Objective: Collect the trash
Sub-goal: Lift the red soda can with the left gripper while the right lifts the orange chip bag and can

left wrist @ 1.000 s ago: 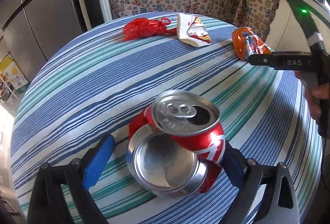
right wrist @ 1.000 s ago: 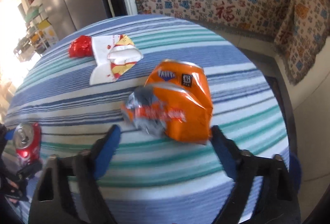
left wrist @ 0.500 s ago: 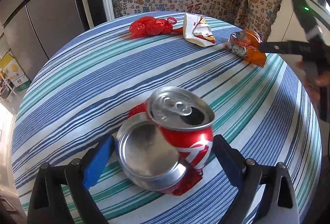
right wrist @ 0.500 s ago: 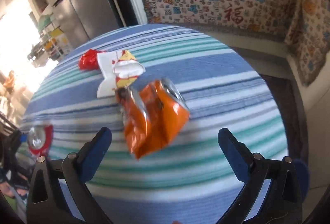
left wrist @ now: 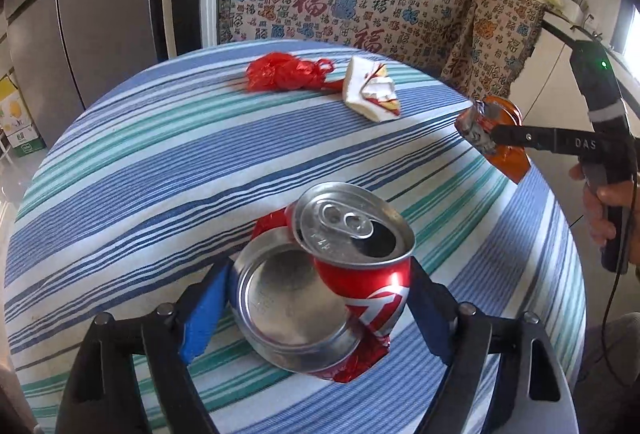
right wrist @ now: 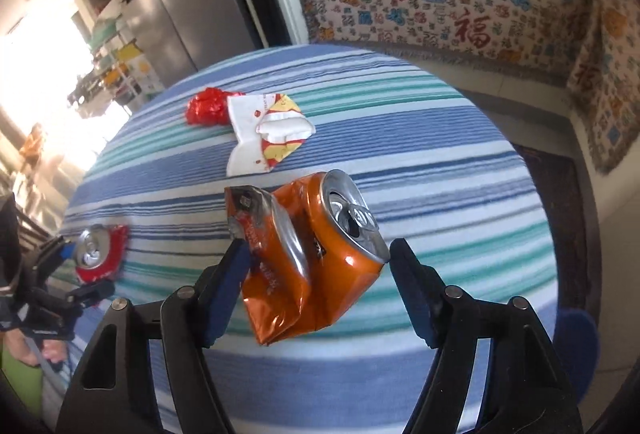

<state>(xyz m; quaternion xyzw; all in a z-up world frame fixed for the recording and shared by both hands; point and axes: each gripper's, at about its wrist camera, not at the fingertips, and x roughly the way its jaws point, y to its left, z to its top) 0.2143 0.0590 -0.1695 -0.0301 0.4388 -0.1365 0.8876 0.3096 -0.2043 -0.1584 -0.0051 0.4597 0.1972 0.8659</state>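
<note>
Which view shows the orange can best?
The right wrist view: the orange can is large and central between the right claw's fingers, crushed, its top visible. The left wrist view shows it small at the right edge, partly hidden by that claw.

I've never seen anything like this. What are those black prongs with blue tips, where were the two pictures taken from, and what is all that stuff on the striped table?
There is no robot here: a person holds a hand-operated pincer in each hand, each carrying a wide-angle camera that looks out along its two blue-padded fingers. One picture comes from the left gripper, shut on a crushed red can. The other comes from the right gripper, shut on a crushed orange can; the left view shows that can lifted off the cloth. Each camera also catches the other gripper off to one side. On the striped tablecloth lie a crumpled red plastic bag and, beside it, a torn white paper wrapper.
</note>
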